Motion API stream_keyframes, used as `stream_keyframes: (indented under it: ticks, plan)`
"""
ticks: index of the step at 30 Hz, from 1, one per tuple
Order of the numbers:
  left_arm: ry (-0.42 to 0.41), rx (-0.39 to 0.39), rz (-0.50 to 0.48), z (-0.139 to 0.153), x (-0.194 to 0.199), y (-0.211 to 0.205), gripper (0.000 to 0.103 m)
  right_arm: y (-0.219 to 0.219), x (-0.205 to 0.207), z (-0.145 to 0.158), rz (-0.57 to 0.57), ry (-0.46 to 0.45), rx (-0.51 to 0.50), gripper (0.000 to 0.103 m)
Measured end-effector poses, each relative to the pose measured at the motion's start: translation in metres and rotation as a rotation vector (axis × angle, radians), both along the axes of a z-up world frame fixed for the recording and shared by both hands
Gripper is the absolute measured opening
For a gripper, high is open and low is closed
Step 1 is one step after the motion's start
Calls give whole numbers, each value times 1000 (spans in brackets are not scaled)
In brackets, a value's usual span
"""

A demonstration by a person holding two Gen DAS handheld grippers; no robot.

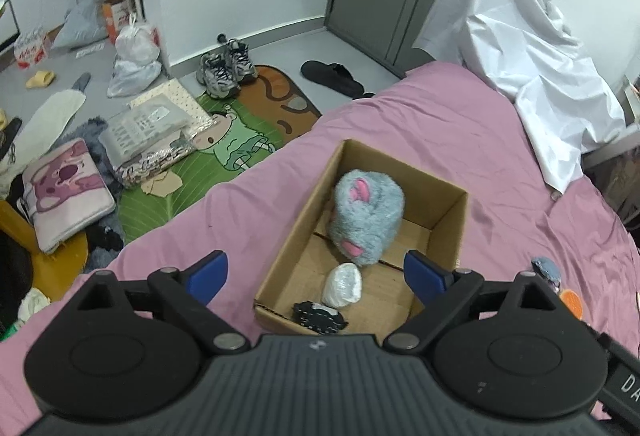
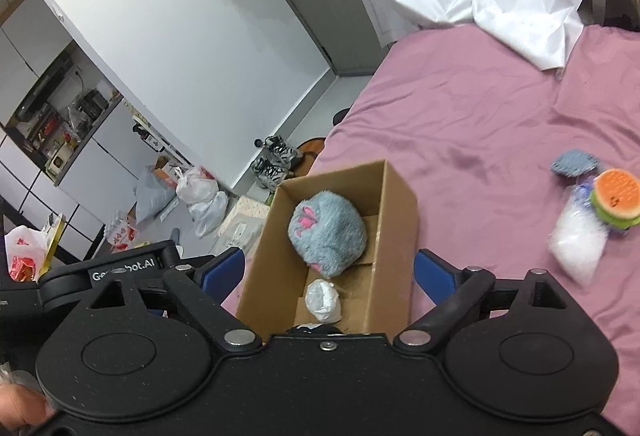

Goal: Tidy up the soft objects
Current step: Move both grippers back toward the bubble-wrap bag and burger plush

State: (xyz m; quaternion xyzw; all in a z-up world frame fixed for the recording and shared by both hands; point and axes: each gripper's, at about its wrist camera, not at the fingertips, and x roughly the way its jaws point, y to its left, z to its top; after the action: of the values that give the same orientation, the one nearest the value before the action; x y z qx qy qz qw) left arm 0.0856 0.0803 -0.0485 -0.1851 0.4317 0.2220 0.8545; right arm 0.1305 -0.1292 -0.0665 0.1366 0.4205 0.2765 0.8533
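Three soft items boxed, three more loose on the bed

Three items sit in the cardboard box (image 1: 440, 203) at frame centre, on the pink bedsheet (image 1: 400, 123):
- grey plush toy (image 1: 366, 220) with pink patches, in the box's middle, leaning toward its left wall;
- white wrapped bundle (image 1: 343, 284), just below the plush;
- black spotted piece (image 1: 318, 316), at the box's near end, partly cut off by my tool in the right wrist view.

Loose on the sheet, right edge of the right wrist view, well apart from the box:
- burger-shaped squishy (image 2: 616, 195), orange on top, green beneath;
- small grey-blue fuzzy piece (image 2: 572, 161), just above and left of it;
- clear bag of white filling (image 2: 576, 242), touching the burger, blurred.

My tools:
- left gripper (image 1: 316, 274), blue pads spread wide, nothing between them, held over the box's near end;
- right gripper (image 2: 330, 274), pads likewise spread and empty, straddling the box's width in its own view.

Background: white sheet (image 1: 520, 35) draped at upper right; sneakers (image 1: 226, 69) and a cartoon mat (image 1: 240, 139) on the floor, left.
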Motion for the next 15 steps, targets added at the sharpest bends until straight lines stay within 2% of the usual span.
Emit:
stream_keyframes:
  ticks: [15]
  plan:
    - [-16, 27, -76, 13, 9, -65, 94, -76, 4, 18, -65, -30, -38, 94]
